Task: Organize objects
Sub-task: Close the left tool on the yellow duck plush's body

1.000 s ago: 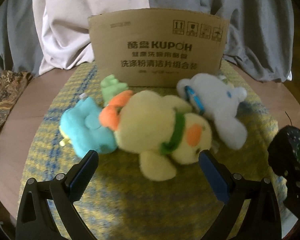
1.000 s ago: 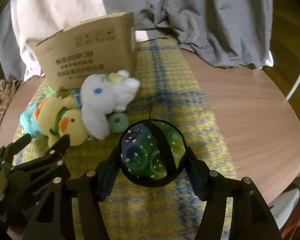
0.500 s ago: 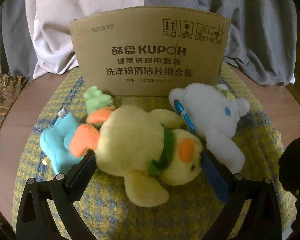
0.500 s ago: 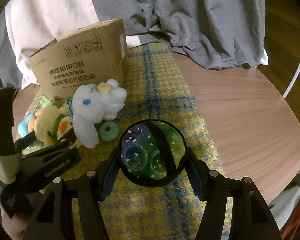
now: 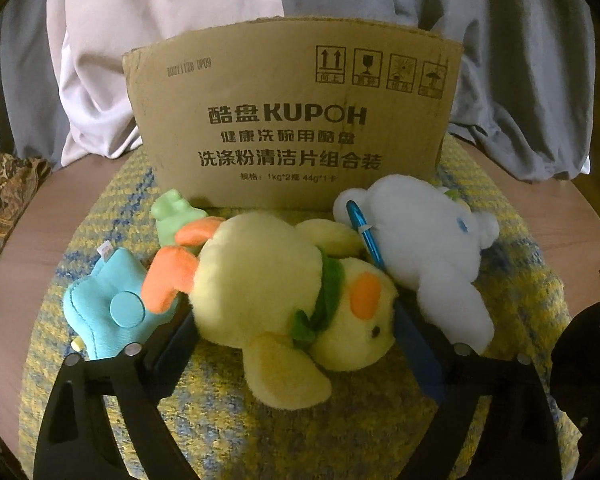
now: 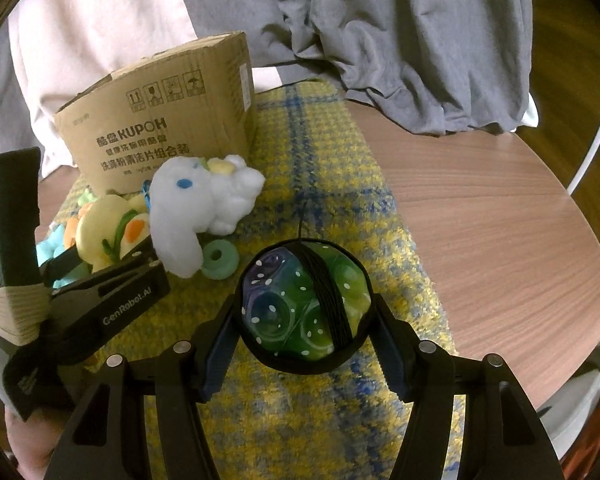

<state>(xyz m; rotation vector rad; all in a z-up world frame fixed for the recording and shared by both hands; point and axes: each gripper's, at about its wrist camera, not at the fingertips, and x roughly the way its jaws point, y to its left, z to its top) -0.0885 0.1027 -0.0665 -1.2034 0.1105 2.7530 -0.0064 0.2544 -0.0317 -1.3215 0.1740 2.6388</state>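
Observation:
A yellow plush duck [image 5: 284, 292] with orange feet and a green scarf lies on the yellow-blue mat [image 5: 380, 420]. My left gripper [image 5: 296, 320] has closed on the duck's body, one finger on each side. A teal plush [image 5: 108, 312] lies left of it and a white plush dog [image 5: 424, 248] right of it. The cardboard box [image 5: 296, 120] stands behind them. My right gripper [image 6: 300, 320] is shut on a green-blue dotted ball [image 6: 304, 312] wrapped in black cord, held over the mat. The duck [image 6: 108, 232] and left gripper [image 6: 112, 304] show at left in the right wrist view.
A teal ring [image 6: 219, 258] lies on the mat by the white dog [image 6: 204, 204]. The round wooden table [image 6: 500, 220] extends right of the mat. Grey and pale cloth [image 6: 380, 32] hangs behind the box [image 6: 160, 128]. A patterned fabric [image 5: 4, 192] lies at far left.
My left gripper moved forward around the duck and closed its fingers against it. My right gripper, still holding the ball, shifted slightly; the box and toys now look nearer.

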